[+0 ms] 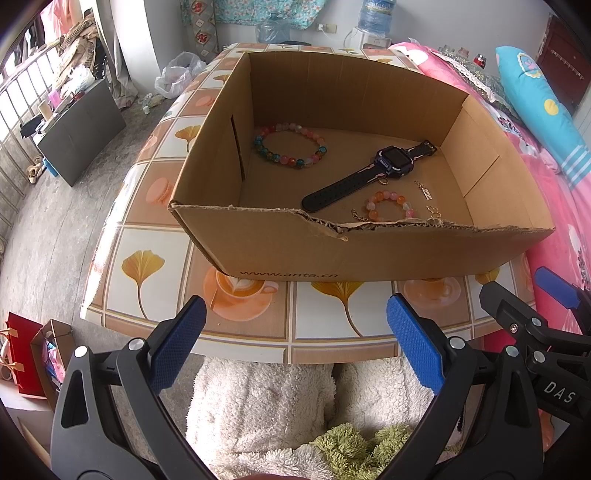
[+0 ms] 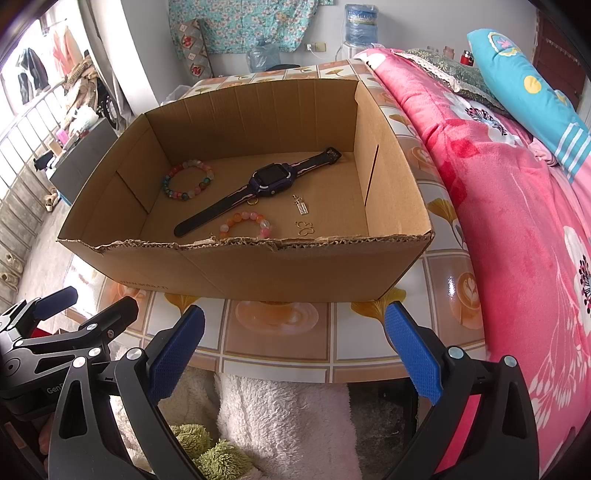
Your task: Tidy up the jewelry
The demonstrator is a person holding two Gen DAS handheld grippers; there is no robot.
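Lying boxed, watch (image 1: 384, 168) beyond spread fingers (image 1: 177, 343).

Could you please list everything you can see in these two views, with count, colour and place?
cardboard box: one, brown, open top, on the table
large bead bracelet: one, multicoloured, box floor, far left
watch: one, dark with black strap, box floor, middle
small bead bracelet: one, orange and pink, near the front wall
gold trinkets: a few small pieces, right of the small bracelet
table: one, tiled leaf-and-coffee pattern, under the box
bedding: pink floral, right of the table
pillow: one, turquoise, on the bedding
water bottle: one, blue, far back
fluffy clothing: white, below the table edge
left gripper: fingers blue-padded, open, empty
right gripper: fingers blue-padded, open, empty
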